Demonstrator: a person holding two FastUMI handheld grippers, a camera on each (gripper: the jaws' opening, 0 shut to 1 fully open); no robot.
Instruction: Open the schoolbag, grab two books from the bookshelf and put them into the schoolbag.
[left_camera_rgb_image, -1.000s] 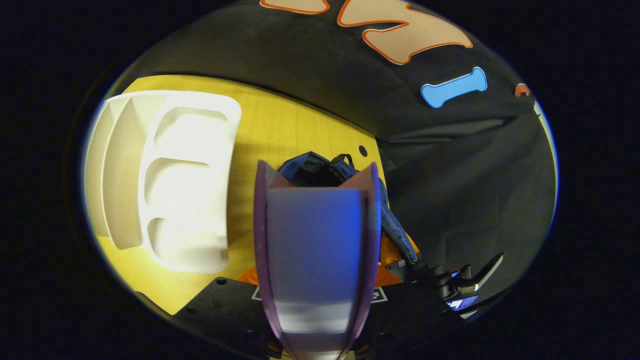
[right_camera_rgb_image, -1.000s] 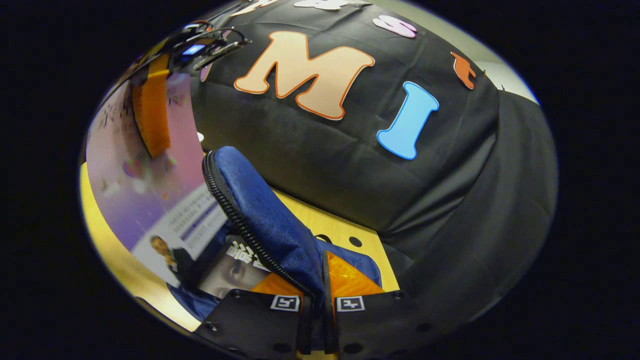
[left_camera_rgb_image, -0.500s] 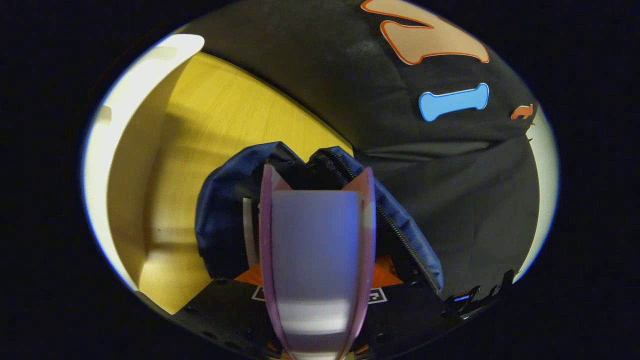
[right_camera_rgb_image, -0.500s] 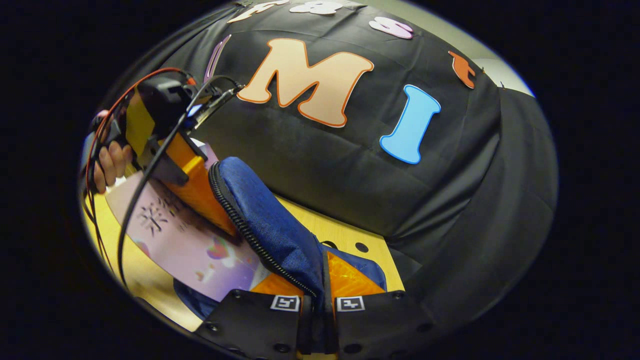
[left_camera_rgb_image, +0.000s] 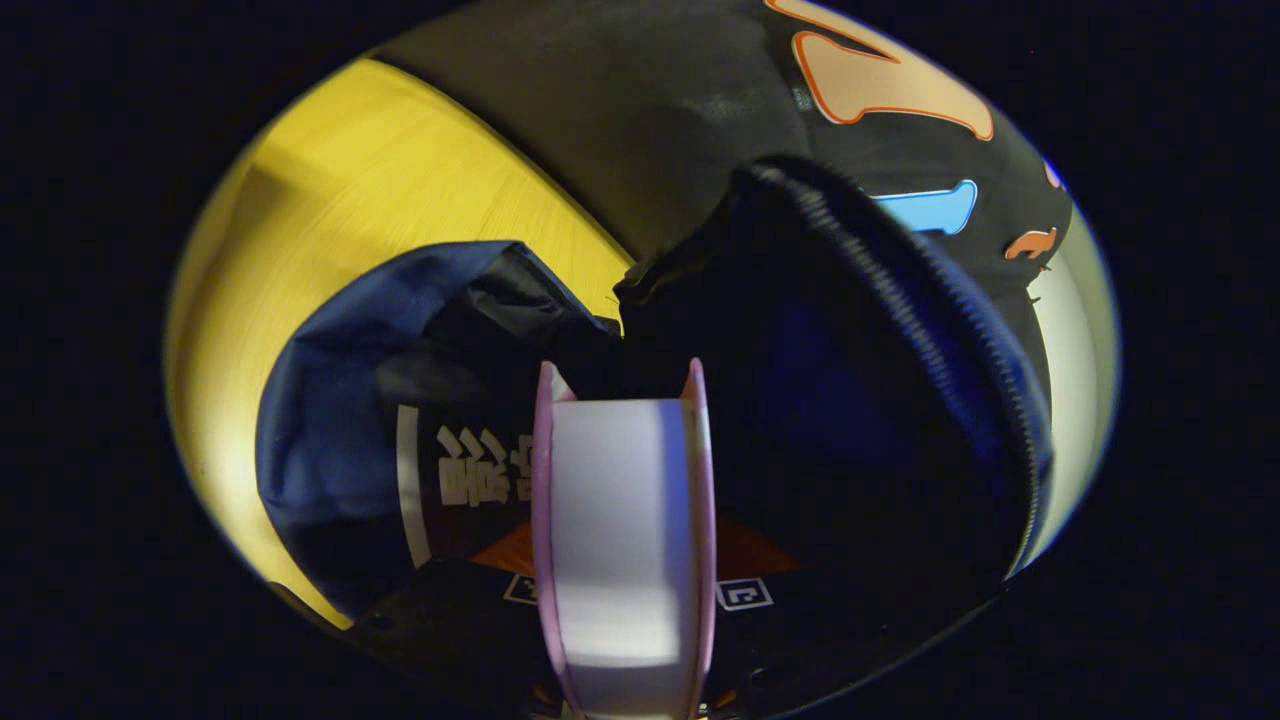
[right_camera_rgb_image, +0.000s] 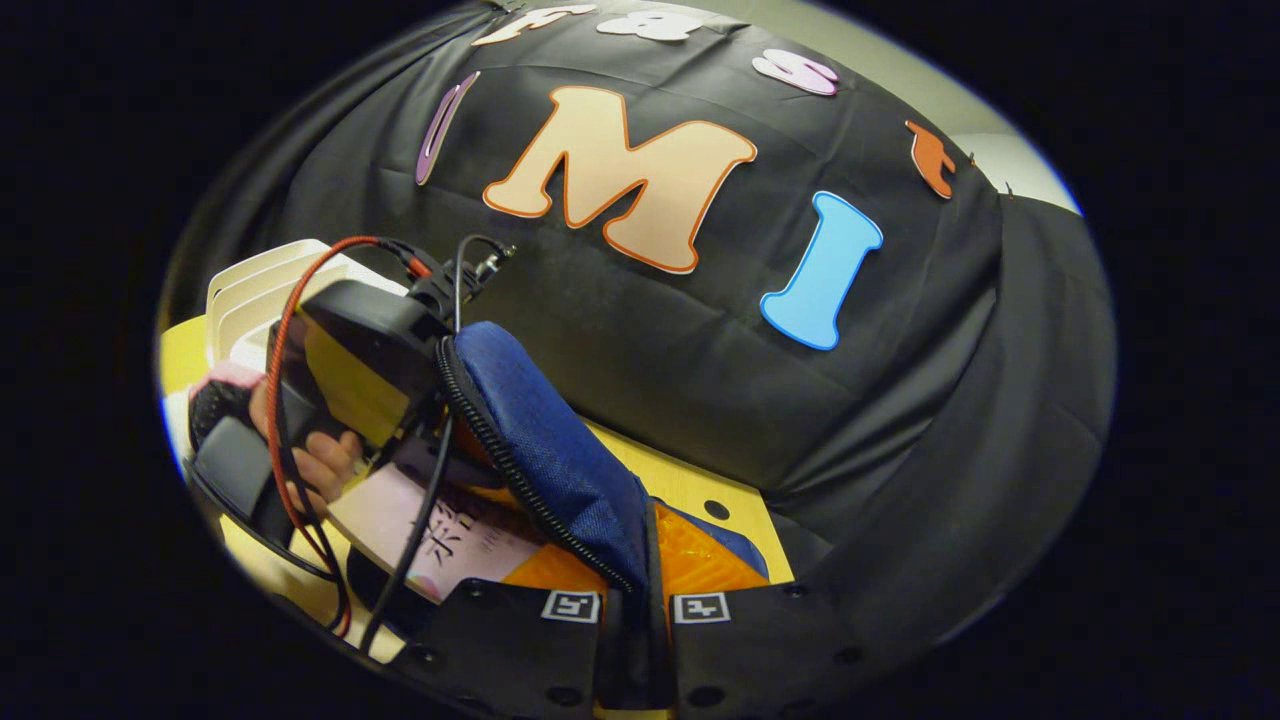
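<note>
The blue schoolbag (left_camera_rgb_image: 330, 390) lies open on the yellow table, with a dark book (left_camera_rgb_image: 460, 480) inside it. My left gripper (left_camera_rgb_image: 620, 545) is shut on a pink-covered book (left_camera_rgb_image: 620, 520), whose front end reaches into the bag's mouth. In the right gripper view, my right gripper (right_camera_rgb_image: 645, 560) is shut on the bag's zippered flap (right_camera_rgb_image: 545, 450) and holds it raised. To its left there, a hand grips the left gripper (right_camera_rgb_image: 350, 370) over the pink book (right_camera_rgb_image: 450, 525). The flap (left_camera_rgb_image: 900, 330) arches over the right side of the left gripper view.
The white bookshelf (right_camera_rgb_image: 255, 290) stands behind the left gripper at the far left of the right gripper view. The yellow table (left_camera_rgb_image: 400, 190) runs back to the black cloth wall (right_camera_rgb_image: 700, 330). A round hole (right_camera_rgb_image: 716, 509) sits in the tabletop near the bag.
My left gripper has carried the pink book down and forward into the bag's mouth, and the bookshelf has left its view. My right gripper has kept the flap raised.
</note>
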